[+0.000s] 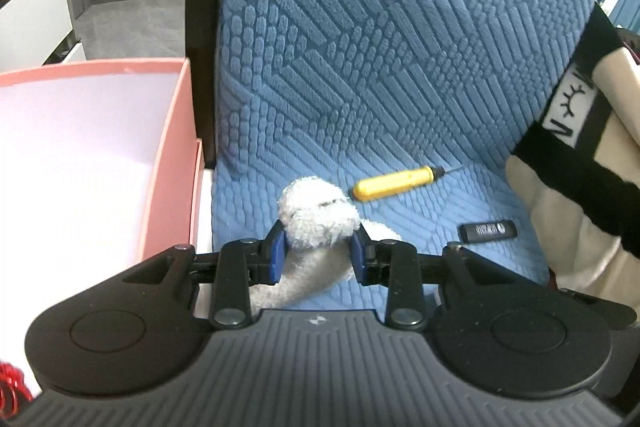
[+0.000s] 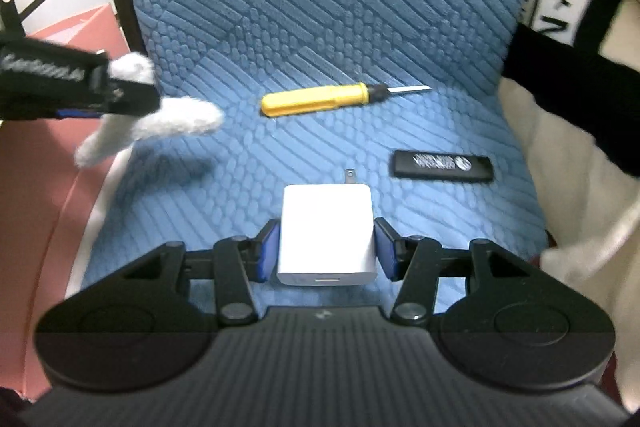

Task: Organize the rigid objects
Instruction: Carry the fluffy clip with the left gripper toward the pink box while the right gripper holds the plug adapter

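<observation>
Two things are being carried at once, so the step in hand looks like lifting and moving them to the pink box [image 1: 168, 163]. A fluffy grey toy [image 1: 318, 217] is squeezed between the blue fingers [image 1: 276, 255] of the left gripper [image 1: 318, 253], up off the blue cushion [image 1: 360, 47] and just beside the box. A white charger [image 2: 326, 235] is held between the fingers [image 2: 266, 253] of the right gripper [image 2: 326, 253], pressed on both sides, its metal prong pointing away. Next, each thing probably has to be brought over the box and let go gently. A yellow screwdriver [image 2: 316, 99] and a black stick [image 2: 442, 166] are left lying on the cushion, well apart from both grippers.
</observation>
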Available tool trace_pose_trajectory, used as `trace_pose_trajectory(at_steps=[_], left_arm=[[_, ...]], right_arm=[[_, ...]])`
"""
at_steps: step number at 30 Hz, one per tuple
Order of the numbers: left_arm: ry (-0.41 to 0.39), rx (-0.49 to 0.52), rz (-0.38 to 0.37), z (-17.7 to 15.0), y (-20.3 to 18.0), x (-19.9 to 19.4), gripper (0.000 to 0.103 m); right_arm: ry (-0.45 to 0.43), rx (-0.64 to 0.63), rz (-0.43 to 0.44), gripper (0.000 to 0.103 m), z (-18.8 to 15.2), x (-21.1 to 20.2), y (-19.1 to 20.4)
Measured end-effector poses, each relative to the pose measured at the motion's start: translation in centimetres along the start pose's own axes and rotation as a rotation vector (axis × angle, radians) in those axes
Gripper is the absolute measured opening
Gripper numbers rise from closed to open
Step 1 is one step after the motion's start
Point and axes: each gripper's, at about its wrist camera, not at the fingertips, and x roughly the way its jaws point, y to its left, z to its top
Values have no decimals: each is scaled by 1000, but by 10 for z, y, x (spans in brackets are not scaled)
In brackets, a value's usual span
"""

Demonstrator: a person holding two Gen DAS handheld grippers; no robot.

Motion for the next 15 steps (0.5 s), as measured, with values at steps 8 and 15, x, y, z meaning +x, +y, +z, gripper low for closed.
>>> trace_pose_trajectory(at_steps=[8,15], left_arm=[[10,-19,-20,-30,-10,-22,37],[26,-33,-54,-68,-20,-49,37]], right_arm=[[10,98,8,53,-18,-28,-16],[-19,82,-31,53,-36,-59,-16]])
